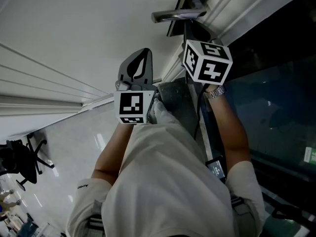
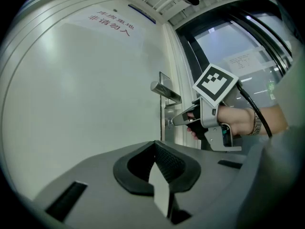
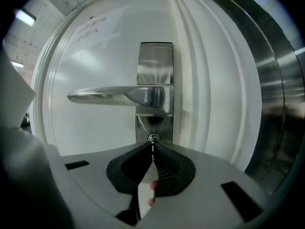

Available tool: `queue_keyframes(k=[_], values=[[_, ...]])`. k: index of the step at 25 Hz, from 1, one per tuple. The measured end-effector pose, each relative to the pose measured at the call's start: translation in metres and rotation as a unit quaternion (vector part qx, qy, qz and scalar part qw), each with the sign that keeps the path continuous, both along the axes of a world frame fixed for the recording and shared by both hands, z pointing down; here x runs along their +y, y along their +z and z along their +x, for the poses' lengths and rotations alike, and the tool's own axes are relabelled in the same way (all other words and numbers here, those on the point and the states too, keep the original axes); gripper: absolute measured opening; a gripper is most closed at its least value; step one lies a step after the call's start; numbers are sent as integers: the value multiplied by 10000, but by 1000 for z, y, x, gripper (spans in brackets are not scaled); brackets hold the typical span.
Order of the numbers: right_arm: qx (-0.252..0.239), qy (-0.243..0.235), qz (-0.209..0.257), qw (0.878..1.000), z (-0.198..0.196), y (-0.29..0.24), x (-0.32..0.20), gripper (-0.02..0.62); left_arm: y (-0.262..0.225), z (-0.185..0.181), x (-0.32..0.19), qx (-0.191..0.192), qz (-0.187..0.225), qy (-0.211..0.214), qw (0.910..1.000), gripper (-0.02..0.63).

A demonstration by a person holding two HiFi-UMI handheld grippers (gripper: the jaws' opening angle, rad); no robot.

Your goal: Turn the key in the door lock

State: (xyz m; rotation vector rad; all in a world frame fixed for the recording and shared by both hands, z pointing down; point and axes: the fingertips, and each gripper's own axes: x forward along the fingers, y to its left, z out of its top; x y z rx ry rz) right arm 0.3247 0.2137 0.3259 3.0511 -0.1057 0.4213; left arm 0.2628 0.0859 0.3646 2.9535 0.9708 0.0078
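Observation:
The white door carries a steel lock plate with a lever handle pointing left. Below the handle sits the round lock cylinder. My right gripper points straight at it, jaws shut on the thin key that sticks out of the cylinder. From the left gripper view the right gripper shows with its tip at the lock plate, under the handle. My left gripper is shut and empty, held back from the door, left of the lock.
Right of the door runs a ribbed white frame, then a dark metal post and glass panel. Red lettering is printed high on the door. An office chair stands on the glossy floor behind me.

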Motion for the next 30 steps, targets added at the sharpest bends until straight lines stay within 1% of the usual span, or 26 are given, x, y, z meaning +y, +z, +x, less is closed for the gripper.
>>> queue_keyframes(k=[2,5,8,10,12,14,17,18,21,23,24,25,26,27,30], values=[[-20,30,517,9987,-1,-1,1,12,-1,-1,-1,-3,1,-13,10000,9],[-89,86,1227,9924,-1,-1,2,12,-1,-1,-2,-1,-7,-17,10000,9],[-130,149,1835,9828,0,0,4,12,0,-1,-1,-3,-9,-18,10000,9],[-126,179,2142,9765,-1,1,5,12,0,-3,0,-1,-11,-10,10000,9],[-131,194,2502,9679,-1,1,6,12,0,-4,0,-7,-7,-5,10000,9],[-161,205,2990,9539,-2,1,6,12,0,-4,-1,-9,-4,-13,10000,9],[-192,214,3678,9295,-2,1,7,12,-1,-5,-3,7,-1,-33,10000,9],[-204,211,3937,9188,-2,1,7,12,-1,-5,-3,9,0,-43,10000,9],[-261,208,4708,8816,-2,2,8,12,0,-4,-5,0,-7,-66,10000,9],[-278,201,5038,8632,-2,3,8,12,0,-4,-5,-5,-14,-72,10000,9],[-282,198,5149,8565,-1,3,8,12,0,-4,-6,-4,-13,-74,10000,9],[-282,192,5214,8526,-1,3,8,12,0,-4,-6,-4,-10,-75,10000,9],[-278,176,5211,8529,-1,3,8,13,0,-4,-5,-4,-10,-73,10000,9],[-264,145,5131,8578,-1,3,8,13,0,-4,-5,-3,-10,-72,10000,9],[-214,-21,4667,8841,-2,2,6,12,0,-4,-4,-6,-12,-69,10000,9]])
